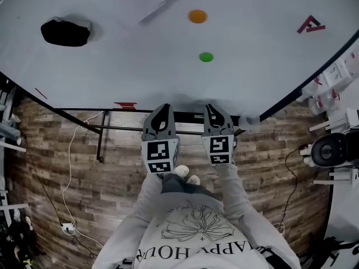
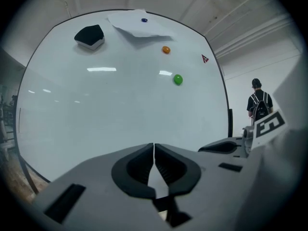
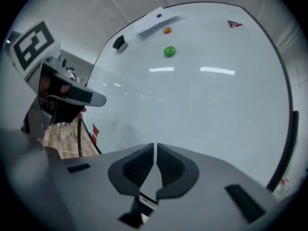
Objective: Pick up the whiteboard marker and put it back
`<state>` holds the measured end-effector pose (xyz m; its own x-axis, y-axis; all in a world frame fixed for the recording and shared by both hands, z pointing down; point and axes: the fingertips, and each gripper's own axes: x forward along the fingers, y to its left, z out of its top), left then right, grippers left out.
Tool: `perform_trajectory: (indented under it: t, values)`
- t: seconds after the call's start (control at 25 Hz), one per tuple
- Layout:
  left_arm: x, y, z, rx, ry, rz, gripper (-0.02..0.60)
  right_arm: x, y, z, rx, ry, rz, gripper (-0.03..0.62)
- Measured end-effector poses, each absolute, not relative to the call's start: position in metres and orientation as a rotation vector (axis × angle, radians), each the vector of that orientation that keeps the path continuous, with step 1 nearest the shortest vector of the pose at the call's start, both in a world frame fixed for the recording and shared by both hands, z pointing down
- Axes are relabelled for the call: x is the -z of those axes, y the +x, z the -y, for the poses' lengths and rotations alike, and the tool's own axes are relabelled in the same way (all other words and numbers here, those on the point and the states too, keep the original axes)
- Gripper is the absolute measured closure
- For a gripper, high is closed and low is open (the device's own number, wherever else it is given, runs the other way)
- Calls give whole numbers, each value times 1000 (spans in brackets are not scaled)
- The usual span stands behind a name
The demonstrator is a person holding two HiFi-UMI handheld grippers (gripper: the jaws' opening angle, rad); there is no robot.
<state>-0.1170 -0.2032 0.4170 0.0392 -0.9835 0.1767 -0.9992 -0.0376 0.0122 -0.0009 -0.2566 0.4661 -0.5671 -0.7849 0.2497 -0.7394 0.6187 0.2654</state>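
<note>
whiteboard marker: in no view; left tool [image 2: 154, 147] and right tool [image 3: 155, 146] pressed together, empty, facing whiteboard [image 1: 140, 66]; locate it before spreading.

The person's grey sweatshirt [image 1: 193, 234] carries the curved words "HAPPY HOUR" under a line-drawn flower, upside down in the head view. A red logo [image 1: 310, 24] shaped like a letter A stands near a corner of the whiteboard [image 1: 140, 66]. Black-and-white square markers cover the cubes of the left hand-held gripper [image 1: 163, 108] and the right hand-held gripper [image 1: 211, 108], and the print on a small white label [image 3: 148, 201] behind the right one's jaws is too small to read.
</note>
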Motion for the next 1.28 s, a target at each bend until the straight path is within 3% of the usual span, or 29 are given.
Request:
perform_trajectory:
  t: [0.24,1.28]
  values:
    - [-401,-110,211,-157,2205,2086,572,-426,29,263,4,1440,2628,577]
    - [-384,-104,222,-132,2249,2084,572,-390,55,265,25,1631,2630,585]
